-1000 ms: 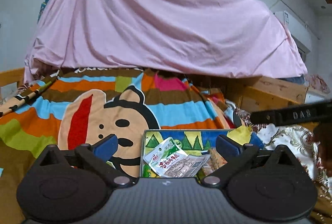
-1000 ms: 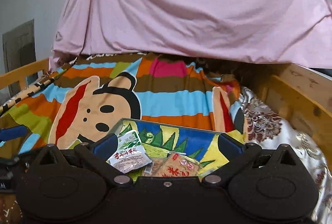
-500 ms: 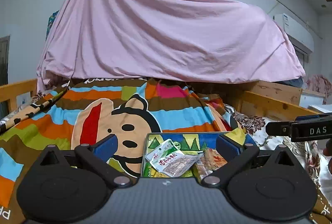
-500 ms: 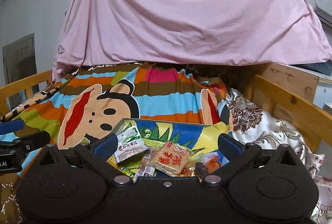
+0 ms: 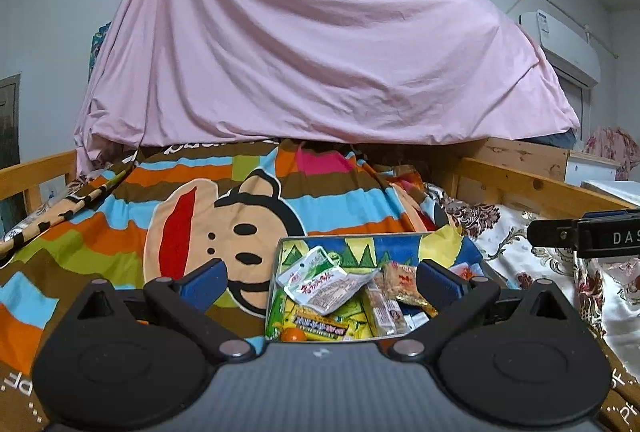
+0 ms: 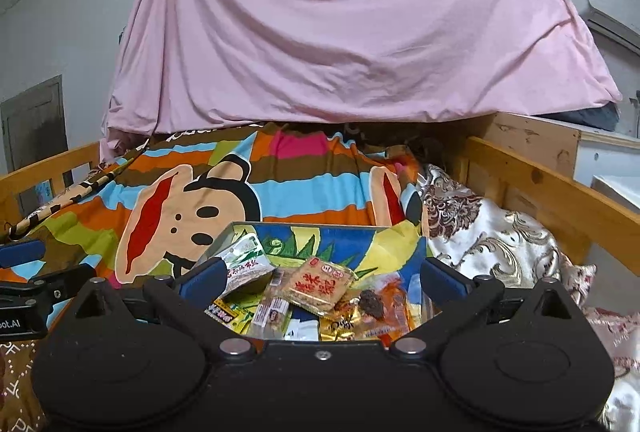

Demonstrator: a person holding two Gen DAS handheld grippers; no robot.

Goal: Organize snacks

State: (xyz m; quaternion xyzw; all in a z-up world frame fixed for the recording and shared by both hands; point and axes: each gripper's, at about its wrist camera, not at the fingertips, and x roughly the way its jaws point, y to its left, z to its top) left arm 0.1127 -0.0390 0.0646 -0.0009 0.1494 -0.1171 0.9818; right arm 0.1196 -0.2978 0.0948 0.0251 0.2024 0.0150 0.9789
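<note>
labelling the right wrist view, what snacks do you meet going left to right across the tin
green and white packet → small clear-wrapped bar → square orange cracker packet → gold and orange packet with a dark piece on it

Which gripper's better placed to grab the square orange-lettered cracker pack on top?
Right gripper, probably: the cracker pack lies centred between its open fingers. For the left gripper it sits off-centre by the right finger.

Glossy plastic snack packets [image 6: 320, 286], matt cloth blanket [image 5: 120, 232], wooden bedframe [image 6: 540, 188]
</note>
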